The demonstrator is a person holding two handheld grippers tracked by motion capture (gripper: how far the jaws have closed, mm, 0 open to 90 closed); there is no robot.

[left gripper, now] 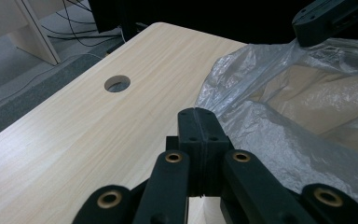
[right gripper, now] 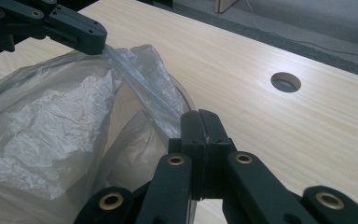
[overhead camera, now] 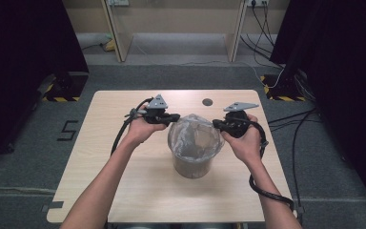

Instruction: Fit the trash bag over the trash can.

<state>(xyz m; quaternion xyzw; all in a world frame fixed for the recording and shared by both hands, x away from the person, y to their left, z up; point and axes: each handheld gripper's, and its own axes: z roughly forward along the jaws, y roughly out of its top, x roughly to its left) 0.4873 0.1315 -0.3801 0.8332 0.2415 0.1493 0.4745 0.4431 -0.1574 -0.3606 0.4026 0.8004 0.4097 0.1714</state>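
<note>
Plastic bag [overhead camera: 194, 135]: clear, thin, heavily crinkled film, fitted as a liner inside a round bin. Mouth open and facing up, stretched wide between two opposite points of its edge; the left edge is pinched at the left gripper [overhead camera: 171, 118], the right edge at the right gripper [overhead camera: 218, 125]. Loose film bunches and folds inward, with a peak rising at the far side of the mouth.

Bin [overhead camera: 193, 167]: small, round, upright, translucent grey wall, slightly tapered toward its base. Stands on the light wood counter [overhead camera: 124, 186], about the middle of it, nearer the front than the round cable hole [overhead camera: 207, 101].
</note>
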